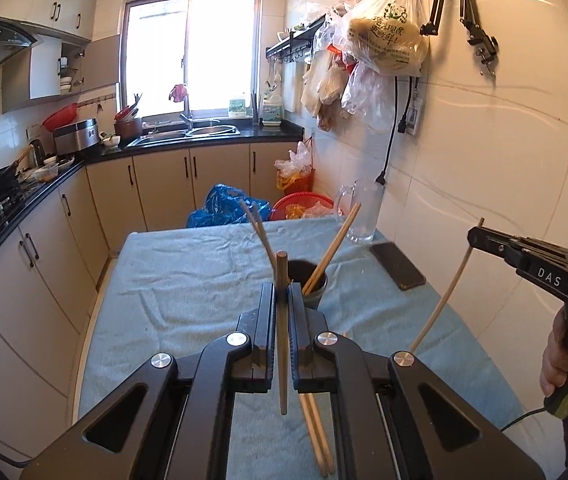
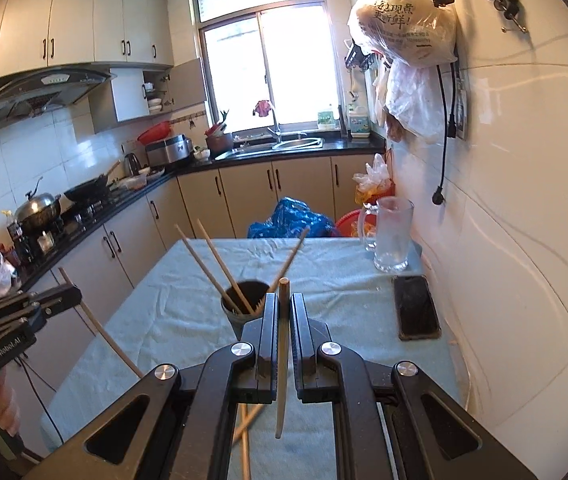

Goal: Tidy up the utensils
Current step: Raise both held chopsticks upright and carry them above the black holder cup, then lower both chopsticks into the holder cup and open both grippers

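Observation:
A dark cup (image 1: 311,280) stands on the table covered with a blue cloth (image 1: 188,280) and holds several wooden chopsticks (image 1: 334,246). My left gripper (image 1: 282,292) is shut on a chopstick (image 1: 282,340), held upright just before the cup. My right gripper (image 2: 283,300) is shut on another chopstick (image 2: 283,360), also near the cup (image 2: 244,304). The right gripper shows in the left wrist view (image 1: 480,240) with its chopstick hanging down. The left gripper shows in the right wrist view (image 2: 64,292). Loose chopsticks (image 1: 316,432) lie on the cloth under the grippers.
A black phone (image 1: 398,266) lies on the cloth at the right, near the wall. A glass mug (image 1: 360,212) stands at the far right corner. Kitchen counters run along the left and back. Plastic bags (image 1: 384,36) hang on the right wall.

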`<action>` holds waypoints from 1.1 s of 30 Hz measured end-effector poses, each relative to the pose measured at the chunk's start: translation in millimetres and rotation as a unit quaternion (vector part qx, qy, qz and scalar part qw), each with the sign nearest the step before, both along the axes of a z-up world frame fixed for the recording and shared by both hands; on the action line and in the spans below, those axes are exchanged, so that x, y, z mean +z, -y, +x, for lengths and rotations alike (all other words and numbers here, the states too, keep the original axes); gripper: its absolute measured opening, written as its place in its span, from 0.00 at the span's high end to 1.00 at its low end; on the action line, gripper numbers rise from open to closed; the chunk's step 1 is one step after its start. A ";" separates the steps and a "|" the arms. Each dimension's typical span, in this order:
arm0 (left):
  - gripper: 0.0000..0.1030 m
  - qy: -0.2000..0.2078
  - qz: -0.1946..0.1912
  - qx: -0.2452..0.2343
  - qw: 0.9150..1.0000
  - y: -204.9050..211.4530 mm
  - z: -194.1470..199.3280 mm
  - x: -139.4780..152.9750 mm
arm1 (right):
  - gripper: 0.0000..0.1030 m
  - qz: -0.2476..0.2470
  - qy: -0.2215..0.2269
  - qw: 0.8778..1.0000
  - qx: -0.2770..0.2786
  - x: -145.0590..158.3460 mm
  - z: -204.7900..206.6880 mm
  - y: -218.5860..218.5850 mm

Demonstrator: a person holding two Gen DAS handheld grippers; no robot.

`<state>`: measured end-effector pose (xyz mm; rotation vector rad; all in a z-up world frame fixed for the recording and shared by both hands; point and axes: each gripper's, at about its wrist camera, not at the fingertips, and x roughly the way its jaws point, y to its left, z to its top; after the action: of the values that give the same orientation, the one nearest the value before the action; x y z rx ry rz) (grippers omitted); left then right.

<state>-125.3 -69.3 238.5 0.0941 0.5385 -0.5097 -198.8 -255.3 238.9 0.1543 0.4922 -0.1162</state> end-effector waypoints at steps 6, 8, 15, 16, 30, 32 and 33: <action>0.95 0.020 -0.017 -0.010 1.000 21.9 34.7 31.5 | 0.94 0.016 0.028 0.999 0.006 28.2 34.4 3.2; 0.95 0.031 -0.022 -0.008 0.999 31.8 48.4 43.1 | 0.94 0.027 0.037 0.999 0.007 37.8 48.1 7.0; 0.95 0.027 -0.052 -0.003 0.998 59.2 102.0 63.1 | 0.94 0.069 0.064 0.996 0.004 57.9 96.3 23.9; 0.95 0.024 -0.051 -0.002 0.998 63.3 108.7 60.7 | 0.94 0.071 0.067 0.995 0.002 57.5 103.4 25.7; 0.95 -0.044 -0.006 0.011 0.999 92.4 170.1 -9.5 | 0.94 0.060 -0.008 0.998 -0.012 -13.3 174.6 37.8; 0.95 -0.042 -0.005 0.012 0.999 91.6 170.6 -10.1 | 0.93 0.062 -0.014 0.998 -0.012 -19.3 179.2 39.0; 0.95 -0.040 -0.007 0.013 0.999 91.4 170.4 -10.0 | 0.93 0.063 -0.016 0.998 -0.012 -21.6 181.1 39.2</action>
<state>45.1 -160.7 228.5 0.0528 0.6141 -0.4935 -17.7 -294.6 217.3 0.2815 0.5291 -0.1114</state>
